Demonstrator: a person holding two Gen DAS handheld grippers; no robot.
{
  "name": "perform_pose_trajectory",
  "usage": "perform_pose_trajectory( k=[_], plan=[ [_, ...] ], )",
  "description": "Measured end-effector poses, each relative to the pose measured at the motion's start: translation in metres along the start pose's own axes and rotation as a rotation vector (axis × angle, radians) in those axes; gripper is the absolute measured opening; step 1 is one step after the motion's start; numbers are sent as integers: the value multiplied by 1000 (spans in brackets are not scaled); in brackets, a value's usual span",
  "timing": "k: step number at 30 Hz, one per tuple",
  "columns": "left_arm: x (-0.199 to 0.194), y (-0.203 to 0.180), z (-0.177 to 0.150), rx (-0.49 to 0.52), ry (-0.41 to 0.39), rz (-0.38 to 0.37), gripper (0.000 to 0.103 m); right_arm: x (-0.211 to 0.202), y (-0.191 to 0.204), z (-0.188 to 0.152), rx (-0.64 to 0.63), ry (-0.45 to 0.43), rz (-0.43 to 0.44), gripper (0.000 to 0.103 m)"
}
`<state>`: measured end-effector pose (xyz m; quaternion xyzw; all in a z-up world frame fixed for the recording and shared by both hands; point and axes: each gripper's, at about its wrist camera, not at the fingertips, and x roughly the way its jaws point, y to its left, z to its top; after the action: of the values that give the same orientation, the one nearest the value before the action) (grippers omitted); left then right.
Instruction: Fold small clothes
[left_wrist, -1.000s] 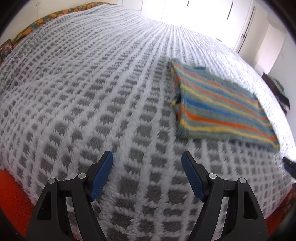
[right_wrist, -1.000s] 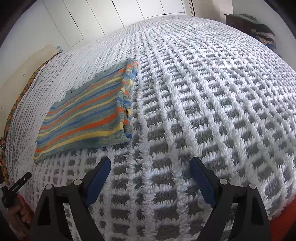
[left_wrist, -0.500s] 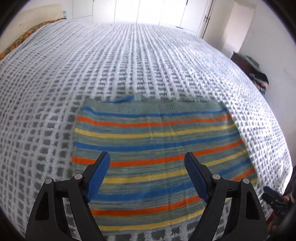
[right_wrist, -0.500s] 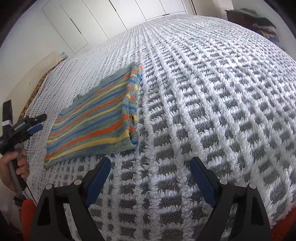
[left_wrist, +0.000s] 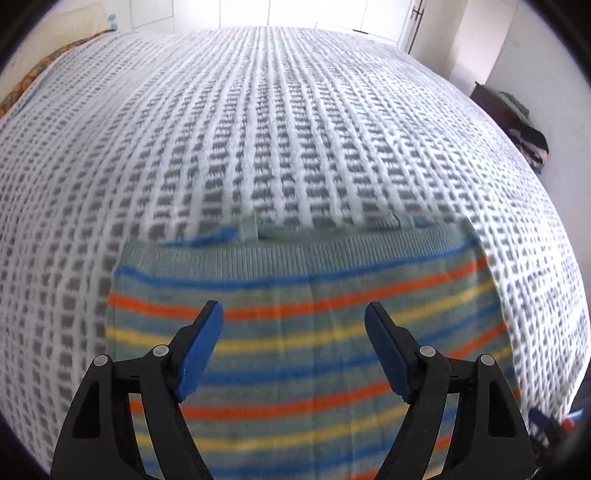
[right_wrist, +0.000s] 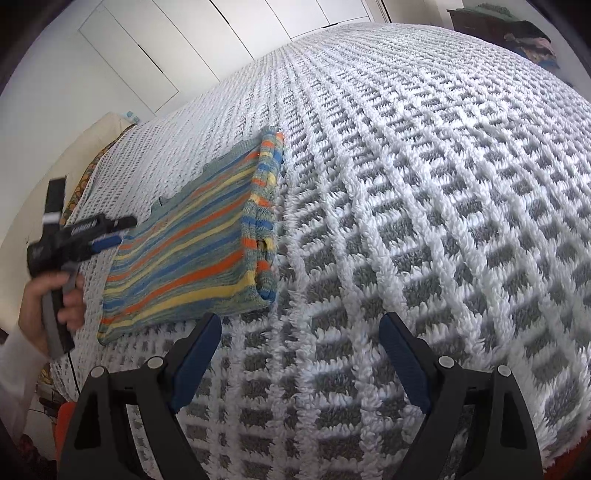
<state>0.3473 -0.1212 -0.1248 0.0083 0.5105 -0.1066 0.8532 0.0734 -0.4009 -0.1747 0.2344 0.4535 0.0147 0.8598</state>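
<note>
White cupboard doors (right_wrist: 155, 55) back the bed (right_wrist: 424, 184), whose grey-and-white blanket carries the folded striped sweater (left_wrist: 295, 295). Your left claw (left_wrist: 293, 345) hangs over the sweater, its jaws spread after closing slightly, pinching nothing. Your right claw (right_wrist: 300, 356), spread and empty, hangs beside the sweater's folded edge.

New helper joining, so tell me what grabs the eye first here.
The striped knit garment stands out, folded flat on the grey-and-white checked blanket near its left side. The left gripper hangs open above it, while the right gripper waits open over bare blanket beside it.
</note>
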Motion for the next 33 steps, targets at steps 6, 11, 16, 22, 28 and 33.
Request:
perform_pose_trajectory(
  k=[6,11,16,22,28,33],
  plan=[
    [44,-9,-8,34,119,69,74,-7,-9,7,46,-33,31,87],
    [3,-31,-90,141,91,35,76,-13,-25,15,134,-45,87,87],
    [-41,-54,-160,188,80,-46,77,9,-27,71,215,-20,290,91],
    [-78,-36,-201,77,99,-138,77,99,-2,140,196,156,449,91],
    [-100,-2,-221,32,95,-100,77,159,2,147,177,252,390,90],
    [-96,35,-232,-67,123,-90,77,173,6,132,211,315,469,10]
  ],
)
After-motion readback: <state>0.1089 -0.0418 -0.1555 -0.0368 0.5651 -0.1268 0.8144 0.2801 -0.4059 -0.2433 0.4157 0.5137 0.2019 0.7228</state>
